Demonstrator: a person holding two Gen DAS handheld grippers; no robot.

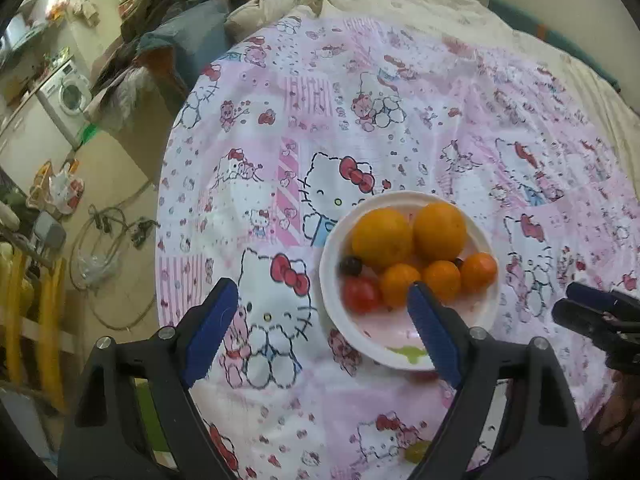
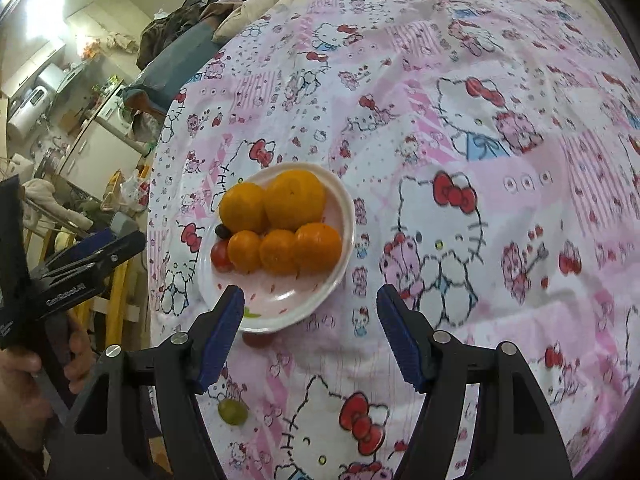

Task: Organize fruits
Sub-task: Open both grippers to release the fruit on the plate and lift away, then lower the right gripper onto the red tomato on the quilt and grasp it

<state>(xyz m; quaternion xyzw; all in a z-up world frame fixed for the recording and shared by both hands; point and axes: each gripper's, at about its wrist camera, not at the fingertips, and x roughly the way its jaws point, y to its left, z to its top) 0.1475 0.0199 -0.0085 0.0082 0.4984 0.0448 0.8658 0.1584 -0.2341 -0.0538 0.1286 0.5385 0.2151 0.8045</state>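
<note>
Both the left gripper [image 1: 320,320] and right gripper [image 2: 310,336] hang released over the bed; the small green grape [image 2: 232,411] at the white plate's [image 2: 280,312] six o'clock may roll off the soft cartoon-print sheet [image 2: 480,240] if nudged.

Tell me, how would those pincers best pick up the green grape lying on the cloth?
Probably from straight above, with one finger on each side of the green grape's round middle. It lies alone on the cloth, apart from the plate, so nothing blocks the sides. The open right gripper looks nearest.
</note>
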